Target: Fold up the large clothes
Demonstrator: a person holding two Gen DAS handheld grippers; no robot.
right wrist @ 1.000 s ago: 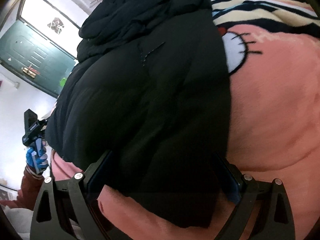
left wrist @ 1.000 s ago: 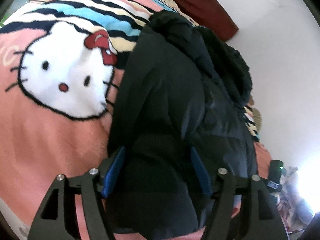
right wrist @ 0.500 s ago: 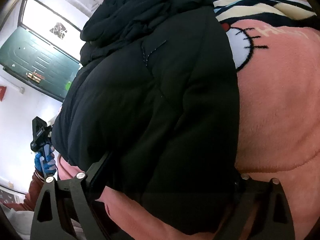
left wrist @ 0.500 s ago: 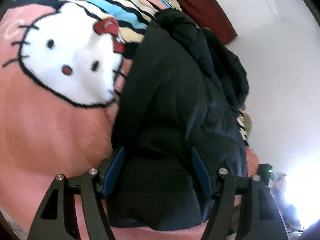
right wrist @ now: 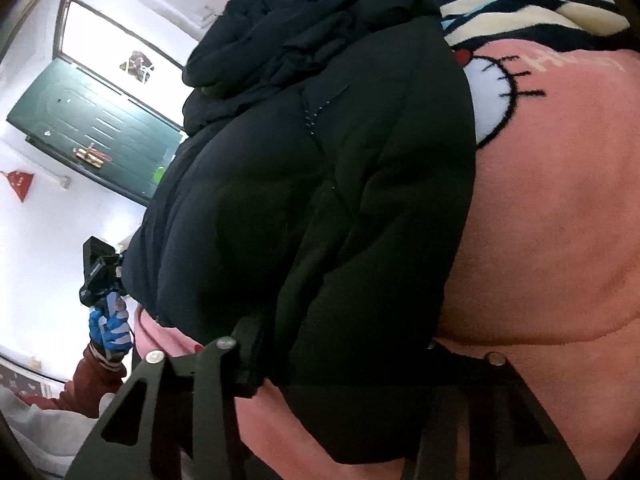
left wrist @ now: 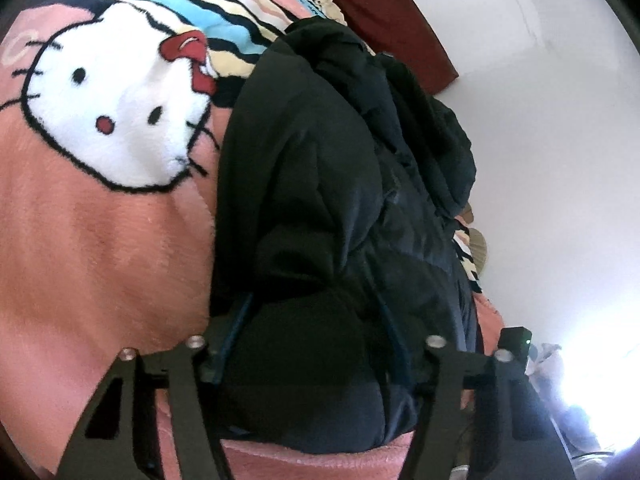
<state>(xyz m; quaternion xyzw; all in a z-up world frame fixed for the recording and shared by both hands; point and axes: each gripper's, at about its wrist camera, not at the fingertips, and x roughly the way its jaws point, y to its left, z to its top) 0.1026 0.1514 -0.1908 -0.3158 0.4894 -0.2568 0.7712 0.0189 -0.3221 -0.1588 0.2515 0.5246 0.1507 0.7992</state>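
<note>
Since a second ago: both pushed deeper into fabric. Left hand-held gripper (left wrist: pixel 314 330) spread wide around the black padded jacket (left wrist: pixel 332 200); right hand-held gripper (right wrist: pixel 340 344) likewise, far finger buried. Folded on the bed's pink cartoon-cat blanket (left wrist: pixel 100 240).

Both my wrist cams sit low, right up close, facing forward past each tool, sharing the black jacket (left wrist: pixel 320 200) on the bed (left wrist: pixel 100 260).
</note>
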